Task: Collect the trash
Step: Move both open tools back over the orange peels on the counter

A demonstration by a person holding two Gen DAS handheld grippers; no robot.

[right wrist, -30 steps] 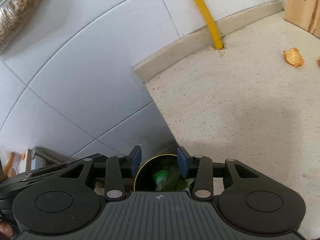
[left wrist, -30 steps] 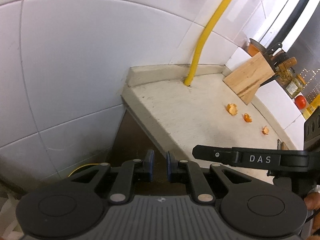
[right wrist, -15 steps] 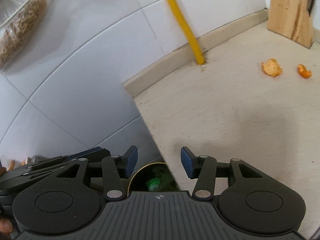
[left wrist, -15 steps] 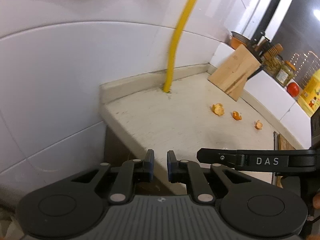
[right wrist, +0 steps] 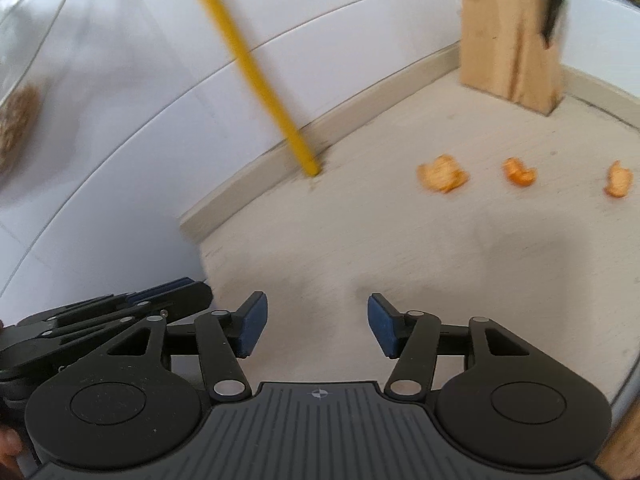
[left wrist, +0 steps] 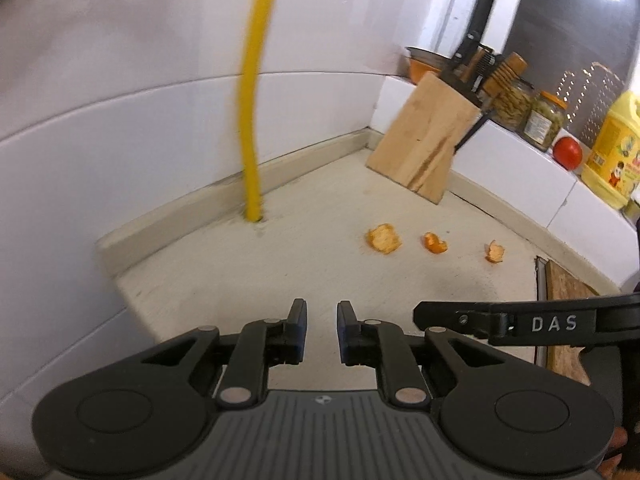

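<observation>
1. Both tools have swung off the bin below the tabletop's (left wrist: 224, 296) left edge, where a second ago the right wrist view showed a round container with green scraps; that bin is now out of frame. Judged from this, a drop-off looks finished and the next pickup is beginning.
2. Three orange peel pieces now sit ahead in a row near the tabletop's back corner: the left peel (left wrist: 384, 239), just right of the yellow pipe (left wrist: 251, 168), then the middle peel (left wrist: 435, 243), then the right peel (left wrist: 495, 251) nearest the tabletop's right edge. A wooden knife block (left wrist: 424, 148) stands behind them in the corner.
3. The left tool (left wrist: 322, 326) has its jaws close together with a narrow gap, edging wider; nothing is between them.
4. The right tool (right wrist: 314, 326) has been opening and now stands well apart, empty, over bare tabletop well short of the peels. Motion blur makes the peels' exact outlines uncertain.
</observation>
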